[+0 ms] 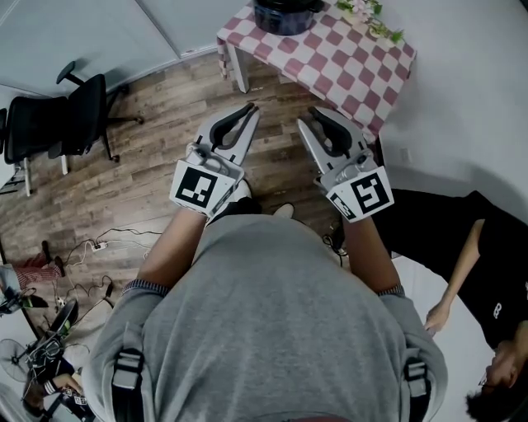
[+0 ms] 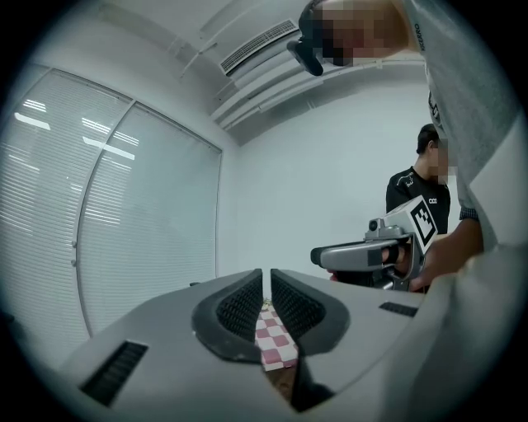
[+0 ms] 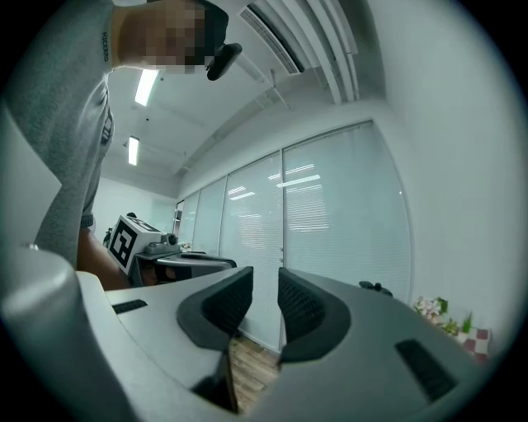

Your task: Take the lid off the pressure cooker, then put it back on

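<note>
Two grippers are held up side by side. The left gripper (image 1: 249, 109) has its jaws pressed together on nothing, and the right gripper (image 1: 314, 113) has its jaws slightly spread and empty. One pressure cooker (image 1: 285, 12) sits far ahead on a checkered table (image 1: 346, 58). One office chair (image 1: 74, 115) stands at far left, and another person (image 1: 487, 272) is at the right. The floor is wood (image 1: 148, 173).

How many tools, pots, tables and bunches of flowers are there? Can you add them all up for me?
Tools: 2, the left tool and the right tool
Pots: 1, the pressure cooker
Tables: 1, the checkered table
Flower bunches: 1, the flowers
Total: 5
</note>
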Action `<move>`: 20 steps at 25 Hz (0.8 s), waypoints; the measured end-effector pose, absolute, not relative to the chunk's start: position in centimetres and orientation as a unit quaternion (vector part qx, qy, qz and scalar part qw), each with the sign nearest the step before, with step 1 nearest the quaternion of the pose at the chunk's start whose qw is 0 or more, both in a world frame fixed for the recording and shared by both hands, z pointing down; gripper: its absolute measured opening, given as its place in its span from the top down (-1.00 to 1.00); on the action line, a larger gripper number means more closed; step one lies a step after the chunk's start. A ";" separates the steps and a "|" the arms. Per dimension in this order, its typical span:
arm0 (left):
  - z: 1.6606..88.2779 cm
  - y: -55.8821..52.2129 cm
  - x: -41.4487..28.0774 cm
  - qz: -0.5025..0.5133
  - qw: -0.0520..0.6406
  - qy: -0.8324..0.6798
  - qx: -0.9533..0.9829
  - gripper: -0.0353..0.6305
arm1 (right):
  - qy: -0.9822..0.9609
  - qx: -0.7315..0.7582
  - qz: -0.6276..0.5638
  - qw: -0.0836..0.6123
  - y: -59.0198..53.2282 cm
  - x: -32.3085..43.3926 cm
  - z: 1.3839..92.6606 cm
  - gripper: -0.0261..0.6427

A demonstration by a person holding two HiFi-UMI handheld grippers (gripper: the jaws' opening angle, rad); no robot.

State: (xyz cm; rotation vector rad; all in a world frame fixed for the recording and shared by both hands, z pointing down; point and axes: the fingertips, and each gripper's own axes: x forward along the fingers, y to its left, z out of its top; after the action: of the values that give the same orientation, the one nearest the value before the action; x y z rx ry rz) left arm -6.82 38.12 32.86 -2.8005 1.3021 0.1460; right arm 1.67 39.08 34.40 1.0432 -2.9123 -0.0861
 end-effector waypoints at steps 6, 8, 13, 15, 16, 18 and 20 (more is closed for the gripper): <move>33.0 38.5 -7.1 0.049 0.025 0.423 -0.905 0.35 | -0.943 0.330 -0.018 0.039 39.3 1.2 35.2 0.33; 33.6 38.7 -7.4 0.033 0.011 0.425 -0.905 0.16 | -0.944 0.327 -0.019 0.041 39.5 1.0 35.3 0.20; 33.7 38.7 -8.0 0.047 0.010 0.427 -0.903 -0.07 | -0.943 0.328 -0.015 0.044 39.4 0.6 35.6 -0.07; 34.0 38.7 -8.3 0.045 0.006 0.424 -0.905 -0.08 | -0.944 0.326 -0.008 0.046 39.3 0.4 35.8 -0.18; 34.1 38.7 -8.4 0.044 0.003 0.424 -0.905 -0.08 | -0.945 0.324 -0.006 0.047 39.3 0.2 35.9 -0.19; 34.2 38.7 -8.8 0.044 0.002 0.425 -0.904 -0.09 | -0.946 0.321 -0.008 0.050 39.3 -0.1 35.9 -0.22; 34.1 38.7 -9.3 0.046 0.003 0.426 -0.903 -0.09 | -0.946 0.320 -0.011 0.051 39.3 -0.5 35.8 -0.22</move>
State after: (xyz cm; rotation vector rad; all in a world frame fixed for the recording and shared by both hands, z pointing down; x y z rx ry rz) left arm -9.31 38.70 34.11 -2.8321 1.3366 0.1445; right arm -0.49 39.34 35.76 0.9745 -2.8782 -0.0328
